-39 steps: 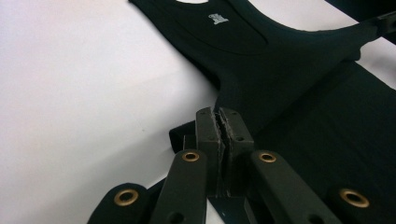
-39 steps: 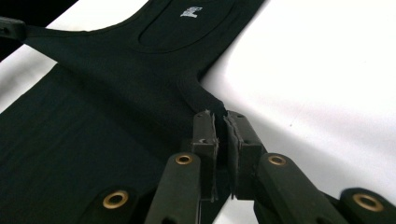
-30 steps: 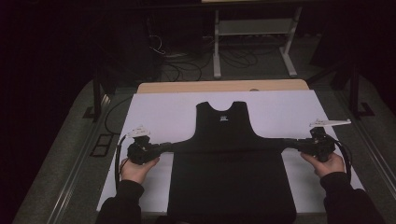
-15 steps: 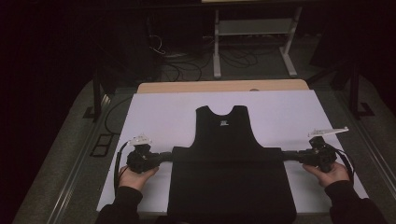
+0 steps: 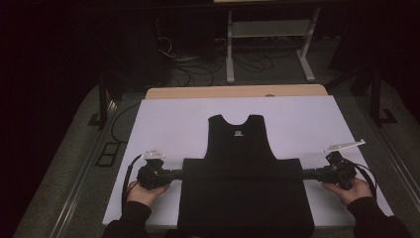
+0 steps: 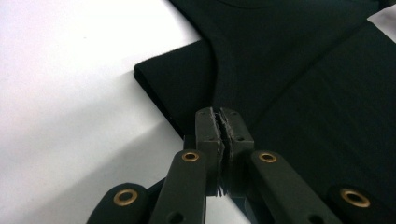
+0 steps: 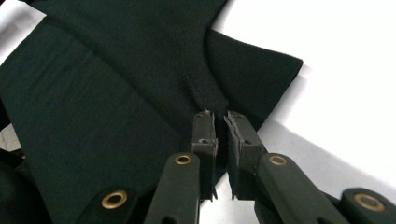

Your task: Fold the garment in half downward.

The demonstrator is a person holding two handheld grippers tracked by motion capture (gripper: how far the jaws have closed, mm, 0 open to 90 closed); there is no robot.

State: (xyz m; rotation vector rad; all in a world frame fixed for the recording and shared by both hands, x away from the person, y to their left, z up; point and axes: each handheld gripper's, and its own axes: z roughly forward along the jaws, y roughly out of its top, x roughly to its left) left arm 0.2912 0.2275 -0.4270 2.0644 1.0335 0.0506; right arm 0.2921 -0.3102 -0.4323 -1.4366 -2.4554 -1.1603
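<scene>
A black sleeveless garment (image 5: 240, 148) lies flat on the white table cover (image 5: 173, 124), neckline at the far end, with a wider layer across its near half. My left gripper (image 5: 181, 173) pinches that layer's left edge. In the left gripper view the left gripper (image 6: 223, 116) is shut tight on black cloth (image 6: 303, 70). My right gripper (image 5: 303, 173) holds the right edge. In the right gripper view the right gripper (image 7: 219, 119) is shut on the fabric (image 7: 116, 70) with a thin fold between the pads. A hand holds each gripper from the near side.
A wooden strip (image 5: 233, 91) borders the table's far edge. Behind it stand a metal rack (image 5: 267, 29) and loose cables (image 5: 193, 74) on the dark floor. White surface lies bare on both sides of the garment.
Both grippers have drawn toward the near edge with the cloth held, and the wide black layer now reaches closer to the person. The right hand also sank a little.
</scene>
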